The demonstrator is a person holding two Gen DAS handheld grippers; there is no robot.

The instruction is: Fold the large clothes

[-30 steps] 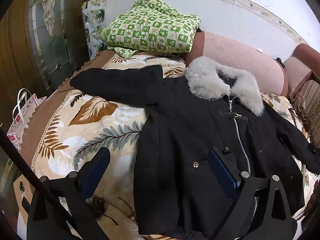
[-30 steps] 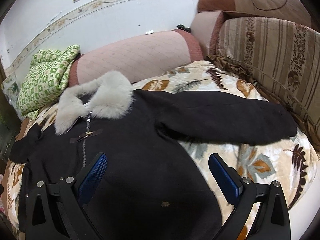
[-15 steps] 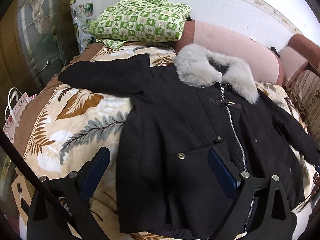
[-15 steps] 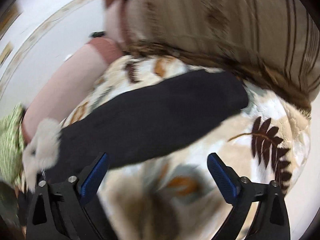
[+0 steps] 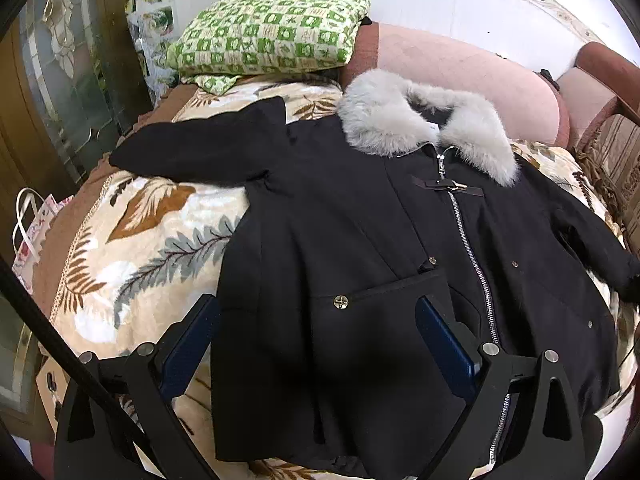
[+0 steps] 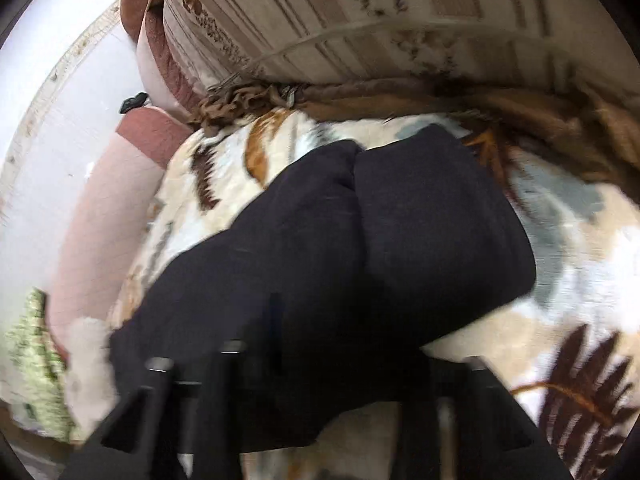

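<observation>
Two claws worked the black coat (image 5: 360, 240): the left claw (image 5: 316, 344) hung released above its front, the right claw (image 6: 340, 344) was closing around its sleeve (image 6: 360, 248).

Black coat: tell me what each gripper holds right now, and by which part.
The left gripper holds nothing; its jaws stand open above the black coat. The right gripper is closing its jaws on the coat's sleeve, back from the cuff; blur hides whether it grips yet.

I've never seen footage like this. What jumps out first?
A big black coat lies spread, front up, across a leaf-patterned blanket, its pale grey fur collar toward the pink bolster. A green checked bundle sits behind, at the wall.
</observation>
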